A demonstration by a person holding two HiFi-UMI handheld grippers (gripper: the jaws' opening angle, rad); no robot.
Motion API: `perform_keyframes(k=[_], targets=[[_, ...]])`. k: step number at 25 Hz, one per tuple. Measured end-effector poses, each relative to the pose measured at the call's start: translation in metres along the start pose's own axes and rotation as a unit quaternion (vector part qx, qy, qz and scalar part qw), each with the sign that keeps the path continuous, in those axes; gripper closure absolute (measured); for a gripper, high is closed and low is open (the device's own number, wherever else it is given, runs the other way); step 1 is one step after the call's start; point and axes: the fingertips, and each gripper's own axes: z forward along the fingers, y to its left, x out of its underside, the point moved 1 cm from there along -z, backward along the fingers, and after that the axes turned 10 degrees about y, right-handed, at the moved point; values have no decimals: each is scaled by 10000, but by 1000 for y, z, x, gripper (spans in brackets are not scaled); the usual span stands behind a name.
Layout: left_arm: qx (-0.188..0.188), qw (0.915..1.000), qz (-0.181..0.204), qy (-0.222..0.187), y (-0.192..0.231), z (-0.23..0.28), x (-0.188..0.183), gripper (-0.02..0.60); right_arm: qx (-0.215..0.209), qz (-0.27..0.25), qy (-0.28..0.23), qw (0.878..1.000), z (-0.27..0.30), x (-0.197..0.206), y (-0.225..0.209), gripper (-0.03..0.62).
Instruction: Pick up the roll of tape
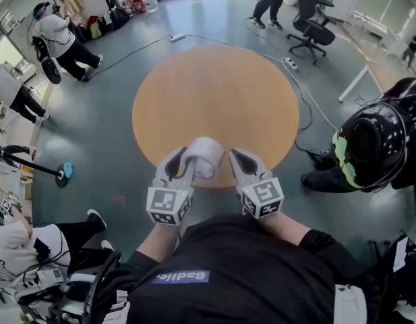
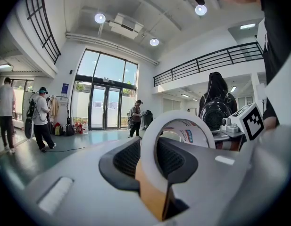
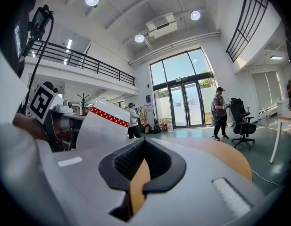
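A roll of white tape (image 1: 206,152) hangs over the near edge of the round wooden table (image 1: 214,93). My left gripper (image 1: 184,159) is shut on it. In the left gripper view the roll's wall (image 2: 149,145) runs between the two black pads, and its ring rises above the left gripper (image 2: 147,166). My right gripper (image 1: 240,159) is just right of the roll, shut with nothing in it. In the right gripper view the tape (image 3: 100,126), with a red printed band, stands left of the right gripper (image 3: 144,147), apart from it.
A black helmet (image 1: 376,144) is at the right of the table. An office chair (image 1: 312,19) and a person stand at the back right, another person (image 1: 59,39) at the back left. Cables and a power strip (image 1: 288,63) lie on the floor.
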Motion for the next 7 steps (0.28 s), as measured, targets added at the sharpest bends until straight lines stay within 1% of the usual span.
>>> perform_keyframes(k=[7], targets=[[59, 10000, -1, 26, -1, -3, 6, 466, 15, -1, 15, 10000, 0, 4, 5, 591]])
